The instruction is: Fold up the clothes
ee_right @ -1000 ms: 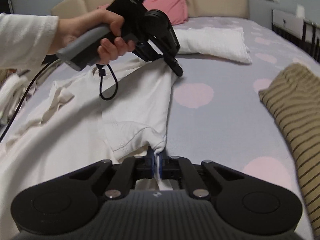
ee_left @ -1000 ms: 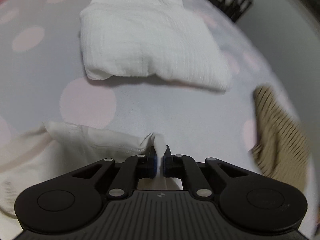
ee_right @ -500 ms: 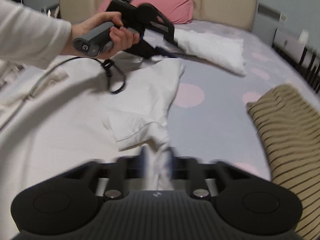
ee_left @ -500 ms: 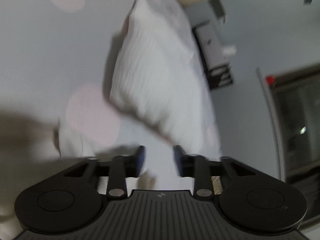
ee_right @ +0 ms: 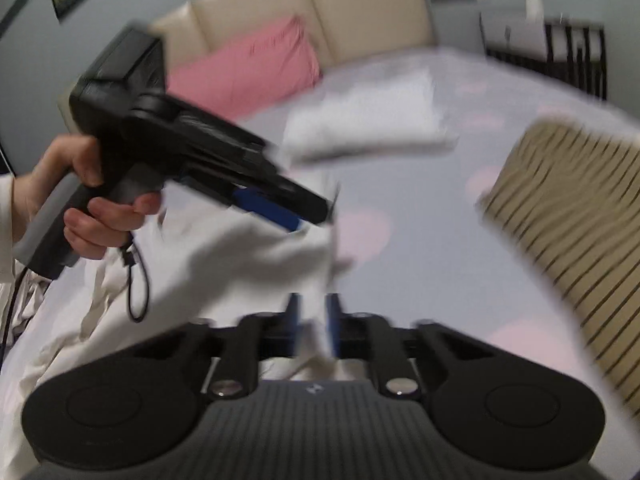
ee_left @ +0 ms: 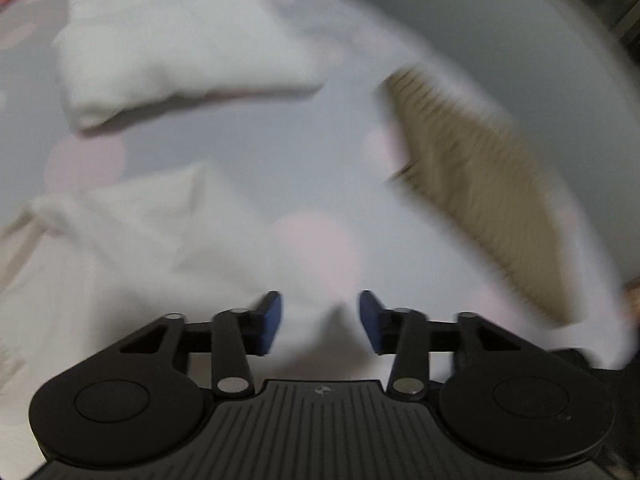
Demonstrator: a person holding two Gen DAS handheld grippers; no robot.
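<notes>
White garment: spread on bed, beside folded white pile. Soft, light, limp; take hems or corners. Left hand-held gripper: jaws just closing, still apart, nothing pinched. Right hand-held gripper: jaws just closing, nearly together, cloth fold between.

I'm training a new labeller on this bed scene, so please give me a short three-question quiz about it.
1. True or false: the tan striped folded garment touches the folded white towel.
2. The pink pillow leans against: A) the beige padded headboard; B) a wooden chair; C) a glass door.
3. What lies between the jaws of the right gripper?

Key
1. False: bare sheet separates them.
2. A.
3. The crumpled white garment; the jaws have just been closing and now pinch its edge.
</notes>
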